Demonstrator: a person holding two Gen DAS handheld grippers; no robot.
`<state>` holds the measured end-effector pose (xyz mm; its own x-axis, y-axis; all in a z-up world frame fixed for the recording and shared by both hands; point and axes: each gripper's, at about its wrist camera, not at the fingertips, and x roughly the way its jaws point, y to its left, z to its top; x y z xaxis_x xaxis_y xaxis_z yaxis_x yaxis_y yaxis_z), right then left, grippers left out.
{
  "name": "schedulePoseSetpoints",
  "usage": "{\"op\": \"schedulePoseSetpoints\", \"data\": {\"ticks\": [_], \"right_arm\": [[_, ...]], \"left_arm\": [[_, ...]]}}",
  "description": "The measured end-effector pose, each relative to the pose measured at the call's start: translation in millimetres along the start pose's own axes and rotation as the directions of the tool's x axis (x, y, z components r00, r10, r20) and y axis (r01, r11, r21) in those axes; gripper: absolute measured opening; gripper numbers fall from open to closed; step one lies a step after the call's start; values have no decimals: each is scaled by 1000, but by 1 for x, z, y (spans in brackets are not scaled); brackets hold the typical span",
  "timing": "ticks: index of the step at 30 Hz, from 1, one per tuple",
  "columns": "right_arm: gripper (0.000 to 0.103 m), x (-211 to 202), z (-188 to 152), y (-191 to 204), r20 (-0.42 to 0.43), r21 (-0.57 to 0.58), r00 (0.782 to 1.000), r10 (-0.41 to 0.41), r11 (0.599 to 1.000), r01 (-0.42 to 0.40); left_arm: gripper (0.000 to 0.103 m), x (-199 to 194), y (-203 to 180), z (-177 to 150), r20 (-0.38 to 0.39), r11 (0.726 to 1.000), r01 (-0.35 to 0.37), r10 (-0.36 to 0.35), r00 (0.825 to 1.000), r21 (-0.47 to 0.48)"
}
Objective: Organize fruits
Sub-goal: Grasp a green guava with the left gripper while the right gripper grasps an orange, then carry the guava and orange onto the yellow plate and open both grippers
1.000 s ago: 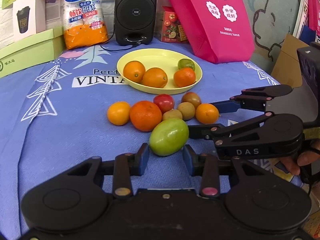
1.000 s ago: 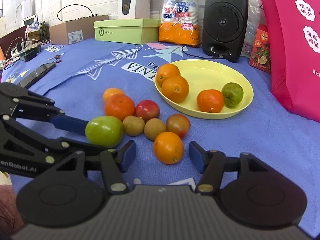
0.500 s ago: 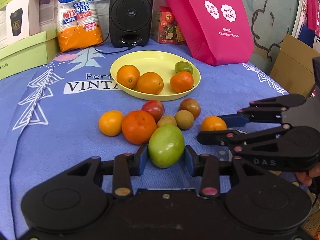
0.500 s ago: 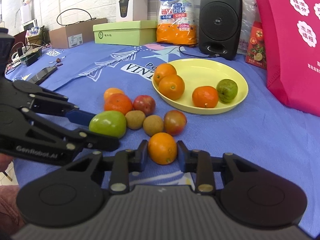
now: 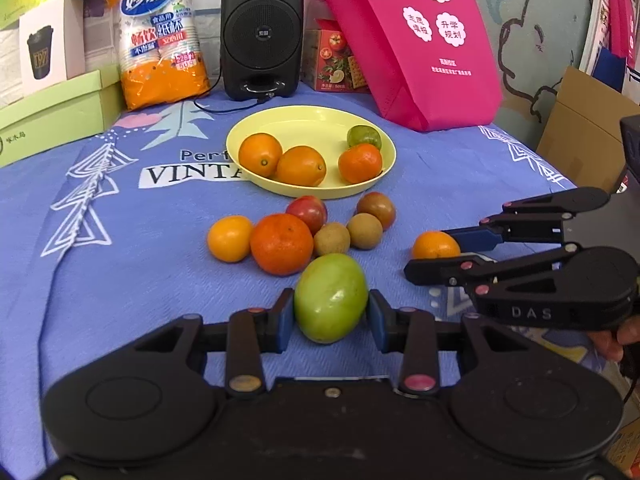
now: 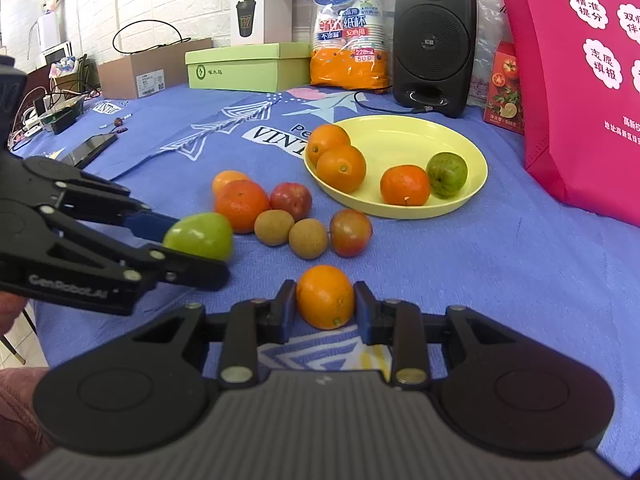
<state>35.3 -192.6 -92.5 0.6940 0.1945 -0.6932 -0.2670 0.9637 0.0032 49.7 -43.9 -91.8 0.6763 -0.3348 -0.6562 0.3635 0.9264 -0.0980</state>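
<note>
My left gripper (image 5: 329, 315) is shut on a large green fruit (image 5: 331, 297), held just above the blue cloth; it also shows in the right wrist view (image 6: 200, 235). My right gripper (image 6: 325, 309) is shut on a small orange (image 6: 325, 296), also seen in the left wrist view (image 5: 435, 245). A yellow plate (image 5: 304, 120) ahead holds two oranges (image 5: 260, 154), a tangerine (image 5: 360, 162) and a small green fruit (image 5: 363, 137). Loose fruit lies before the plate: a big tangerine (image 5: 281, 243), a small orange (image 5: 229, 238), two red fruits (image 5: 307, 210) and two brown ones (image 5: 364, 231).
A black speaker (image 5: 262, 28), a pack of paper cups (image 5: 160, 40), a pink bag (image 5: 408, 36) and green boxes (image 5: 56, 108) stand behind the plate. A phone (image 6: 94, 148) and cables lie at the far left of the cloth.
Both grippers have closed on their fruits: the left on the green fruit, the right on the small orange. Both have drawn back from the fruit cluster with them.
</note>
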Motion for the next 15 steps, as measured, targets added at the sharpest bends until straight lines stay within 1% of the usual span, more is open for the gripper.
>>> {"op": "schedulePoseSetpoints", "data": {"ticks": [7, 15], "right_arm": [[30, -11, -5, 4, -2, -5, 1000, -3, 1000, 3], [30, -26, -10, 11, 0, -10, 1000, -22, 1000, 22]], "left_arm": [[37, -22, 7, -3, 19, 1000, -21, 21, 1000, -12], [37, -36, 17, -6, 27, 998, -41, 42, 999, -43]]}}
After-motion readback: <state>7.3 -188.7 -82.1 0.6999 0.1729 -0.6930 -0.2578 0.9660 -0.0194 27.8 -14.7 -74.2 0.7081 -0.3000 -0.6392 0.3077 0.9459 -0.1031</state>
